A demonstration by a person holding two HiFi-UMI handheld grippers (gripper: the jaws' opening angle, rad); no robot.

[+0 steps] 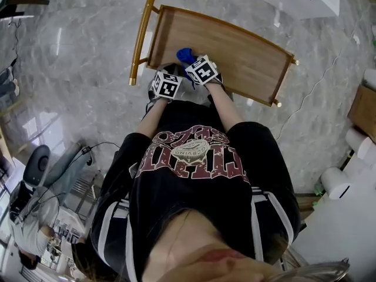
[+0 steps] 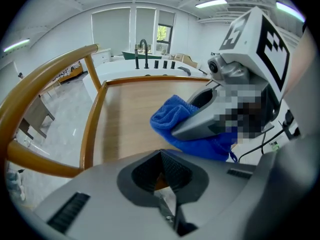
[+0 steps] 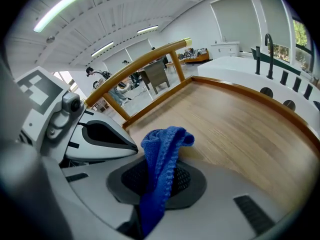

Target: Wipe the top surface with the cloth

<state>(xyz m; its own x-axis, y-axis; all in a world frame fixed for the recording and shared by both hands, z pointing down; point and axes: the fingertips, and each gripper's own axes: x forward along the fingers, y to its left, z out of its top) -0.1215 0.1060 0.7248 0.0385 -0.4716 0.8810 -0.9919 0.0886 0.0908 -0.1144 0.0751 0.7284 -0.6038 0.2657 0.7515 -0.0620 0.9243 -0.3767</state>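
Plainly, jaws of the right gripper [image 3: 158,180] clamp the blue cloth [image 3: 163,145].

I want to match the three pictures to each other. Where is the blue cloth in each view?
Head view: the cloth is left of centre, at the near edge of the wooden top.
Left gripper view: cloth right of centre.
Right gripper view: cloth at low centre, pinched in the right gripper.
Shared landmark: the gold handle.

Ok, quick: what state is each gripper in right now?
Left gripper: closed, empty.
Right gripper: closed on the cloth.
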